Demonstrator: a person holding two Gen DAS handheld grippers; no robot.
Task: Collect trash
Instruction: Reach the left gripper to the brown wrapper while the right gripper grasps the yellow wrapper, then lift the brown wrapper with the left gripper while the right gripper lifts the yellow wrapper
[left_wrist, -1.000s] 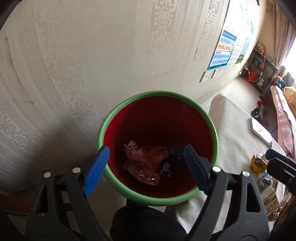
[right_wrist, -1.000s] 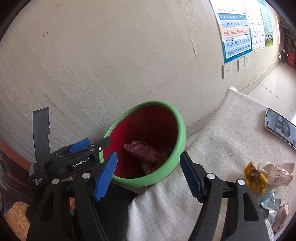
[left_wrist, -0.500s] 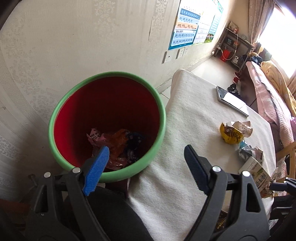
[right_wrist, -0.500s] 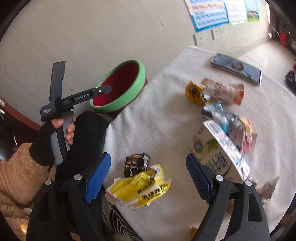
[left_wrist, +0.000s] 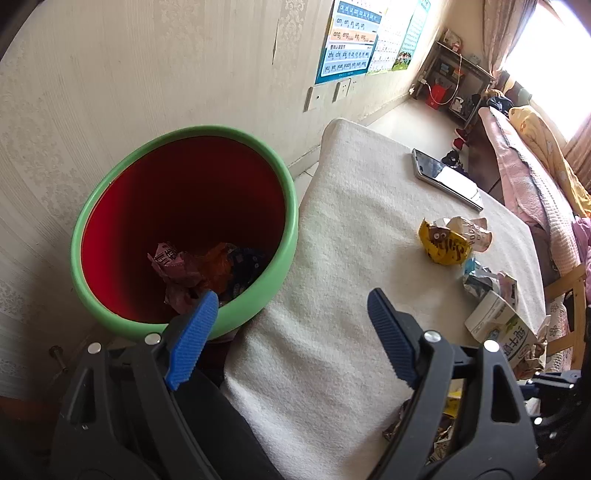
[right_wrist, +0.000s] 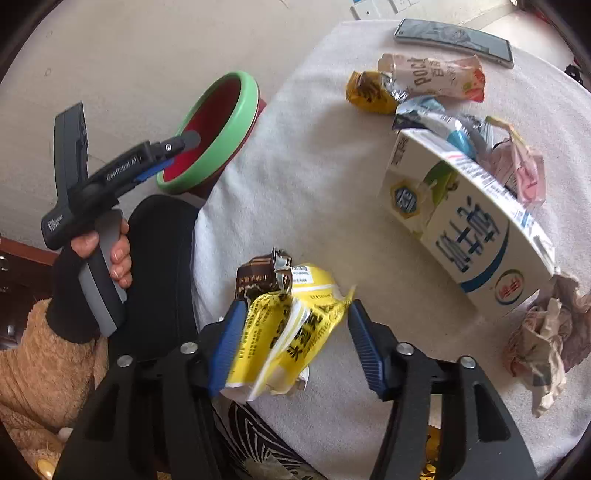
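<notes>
Between my right fingers: the right gripper (right_wrist: 295, 345) straddles a crumpled yellow wrapper (right_wrist: 286, 332) at the near edge of the bench (right_wrist: 325, 177); the blue pads sit on either side of it, spread, not yet pinching as far as I can judge, because I want the whole bag inside the gap before I squeeze.
Right fingers, why so low: the wrapper is puffy and light, so I come in level with it; a shallow bite would probably let it slip out.
Just beyond the wrapper: a small brown packet (right_wrist: 260, 275) touches its far side; it may get dragged along.
Right of that: a white milk carton (right_wrist: 469, 225) lies on its side, with a crumpled paper tissue (right_wrist: 546, 343) near it and more snack wrappers (right_wrist: 424, 79) farther off, all waiting their turn.
Far edge: a phone (right_wrist: 454, 40), which is not trash and stays put.
Left fingers: the left gripper (left_wrist: 291, 332) is spread wide and holds nothing; I keep it up beside the bin so it stays out of the right one's way.
Bin: the red bin with a green rim (left_wrist: 184, 229) stands off the left side of the bench, against the wall, close enough for a short carry.
Inside the bin: a few wrappers (left_wrist: 195, 266) already lie at the bottom, so the job is partly done.
</notes>
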